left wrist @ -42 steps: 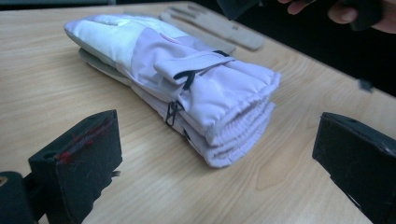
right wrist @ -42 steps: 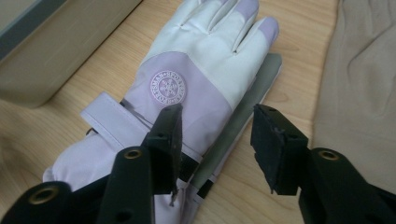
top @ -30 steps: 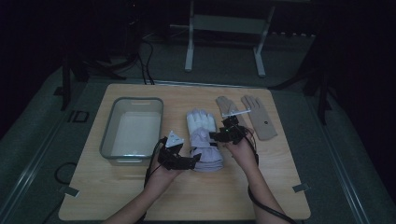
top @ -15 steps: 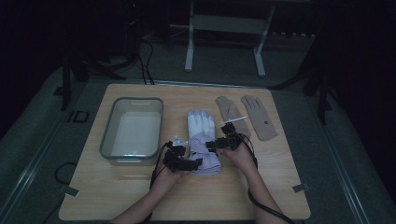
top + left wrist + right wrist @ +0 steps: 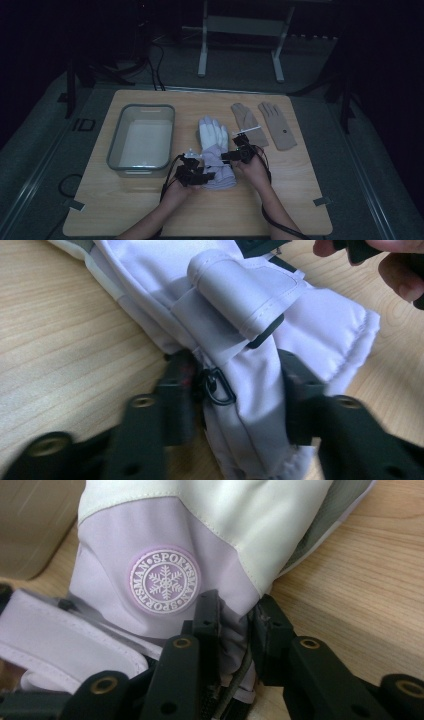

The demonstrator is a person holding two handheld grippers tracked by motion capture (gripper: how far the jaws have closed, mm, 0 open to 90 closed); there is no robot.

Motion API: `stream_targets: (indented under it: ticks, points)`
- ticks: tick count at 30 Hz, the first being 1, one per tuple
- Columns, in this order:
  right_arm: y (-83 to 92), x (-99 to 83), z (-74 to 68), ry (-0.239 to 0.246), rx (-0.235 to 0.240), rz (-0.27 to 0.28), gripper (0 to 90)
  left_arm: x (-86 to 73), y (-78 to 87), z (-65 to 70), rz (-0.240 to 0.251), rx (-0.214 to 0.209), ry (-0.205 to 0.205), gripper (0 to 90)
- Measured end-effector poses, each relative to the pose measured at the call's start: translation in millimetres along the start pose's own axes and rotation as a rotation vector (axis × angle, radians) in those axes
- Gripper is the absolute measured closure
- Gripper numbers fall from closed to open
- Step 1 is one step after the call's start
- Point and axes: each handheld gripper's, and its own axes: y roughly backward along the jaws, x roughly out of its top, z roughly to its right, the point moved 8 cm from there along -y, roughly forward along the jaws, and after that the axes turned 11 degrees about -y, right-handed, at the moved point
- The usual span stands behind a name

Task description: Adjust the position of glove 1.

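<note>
Centre of frame: ski gloves (image 5: 216, 152) on table (image 5: 300, 200).
Tongs: my left tongs (image 5: 235, 405) & right tongs (image 5: 232, 630) both pinching cuff.
Progress: grabbed; bin (image 5: 142, 141) empty, move left to do.

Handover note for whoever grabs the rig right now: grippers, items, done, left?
Left gripper: jaws around the cuff end of the white and lilac ski glove, fabric bunched between them, apparently clamped.
Right gripper: jaws pinching the same glove's fabric just below the round snowflake badge.
Glove lies flat mid-table, fingers pointing away from the person.
Clear bin sits at the glove's left with nothing visible inside.
Two tan gloves lie flat at its right, untouched.
Done: both grips on the ski glove.
Left, probably: lift it and place it, likely into the bin, then the tan pair.
</note>
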Motion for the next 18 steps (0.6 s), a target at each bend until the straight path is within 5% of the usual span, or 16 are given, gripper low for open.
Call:
stream_targets:
  ticks: [5,18]
  points:
    - [7.5,1.0,-2.1,-0.003,0.001,0.026,77.6,4.8,4.7,2.4,0.0,-0.001,-0.015,71.2]
    - [49.8,24.5,-24.5,0.013,0.035,0.129,78.0,40.3,38.7,2.1,0.052,-0.008,-0.054,71.8]
